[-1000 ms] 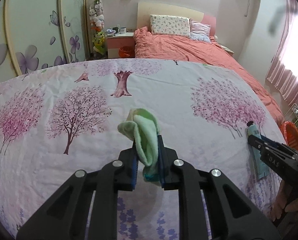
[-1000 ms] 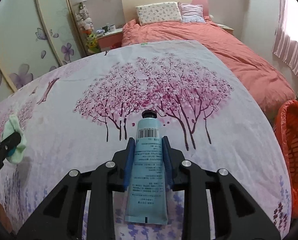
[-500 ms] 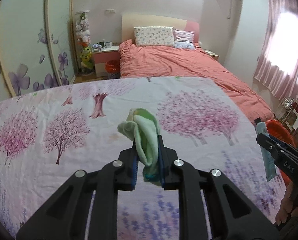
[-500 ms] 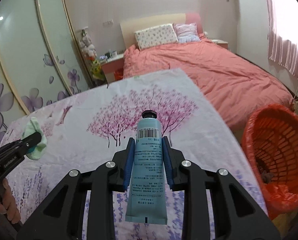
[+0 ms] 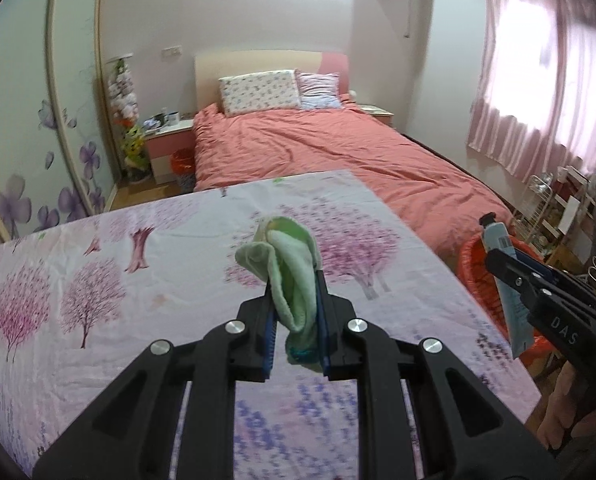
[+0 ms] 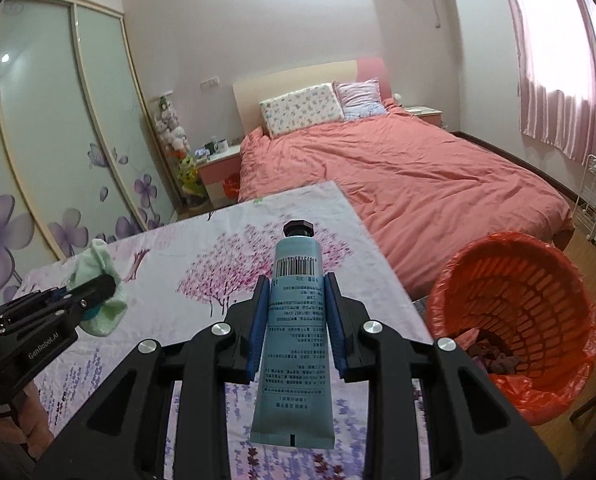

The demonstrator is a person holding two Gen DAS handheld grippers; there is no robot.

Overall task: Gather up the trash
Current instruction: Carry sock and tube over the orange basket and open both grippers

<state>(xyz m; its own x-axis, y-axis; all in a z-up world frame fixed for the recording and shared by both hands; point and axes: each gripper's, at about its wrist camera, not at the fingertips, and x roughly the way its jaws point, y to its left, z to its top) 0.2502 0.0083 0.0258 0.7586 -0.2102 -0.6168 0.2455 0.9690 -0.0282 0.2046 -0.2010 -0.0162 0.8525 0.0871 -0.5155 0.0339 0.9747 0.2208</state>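
Both pickups look done: the green sock [image 5: 294, 280] is pinched in the left gripper [image 5: 296, 312] and the blue tube [image 6: 296, 320] clamped in the right gripper [image 6: 296, 320], lifted above the floral sheet [image 5: 98, 280], with only the drop into the orange bin [image 6: 514, 308] left.

White capital letters "DAS" stand on the black body of the right gripper [image 5: 502, 268], seen at about 4 o'clock in the left wrist view. In the right wrist view, at about 8 o'clock, the black side of the left gripper [image 6: 98, 292] carries the white word "GenRobot.AI". The blue tube [image 6: 294, 344] held in the middle of that view bears a black barcode with digits below its cap and several lines of small print further down, all too small to read.
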